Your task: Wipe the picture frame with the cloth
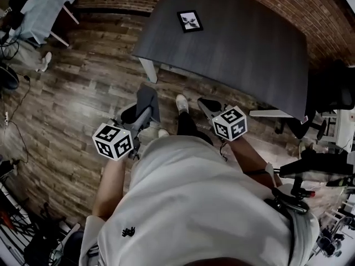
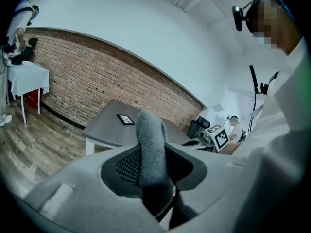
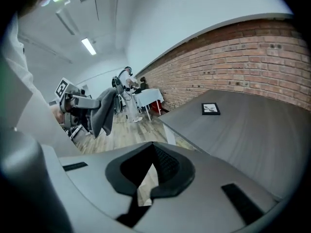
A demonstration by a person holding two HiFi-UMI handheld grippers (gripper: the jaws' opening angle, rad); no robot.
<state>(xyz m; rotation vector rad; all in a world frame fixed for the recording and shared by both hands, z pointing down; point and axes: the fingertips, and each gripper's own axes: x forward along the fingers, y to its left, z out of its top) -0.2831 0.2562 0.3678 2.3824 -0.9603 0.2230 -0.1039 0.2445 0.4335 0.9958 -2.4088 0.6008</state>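
Both arms bent, held low before torso, short of table [image 1: 260, 65] near edge. Left gripper [image 1: 143, 115] clamped on grey cloth [image 1: 147, 100]. Right gripper [image 1: 206, 105] closed, empty. Picture frame [image 1: 189, 21] flat near table's left edge, wide tabletop to its right.

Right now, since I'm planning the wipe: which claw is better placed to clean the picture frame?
Left. The left claw is shut on the grey cloth; the right claw is shut, empty. The picture frame lies on the table ahead.

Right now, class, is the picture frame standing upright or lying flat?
Lying flat. The picture frame rests face up on the dark table, and its whole front shows to the head view looking down.
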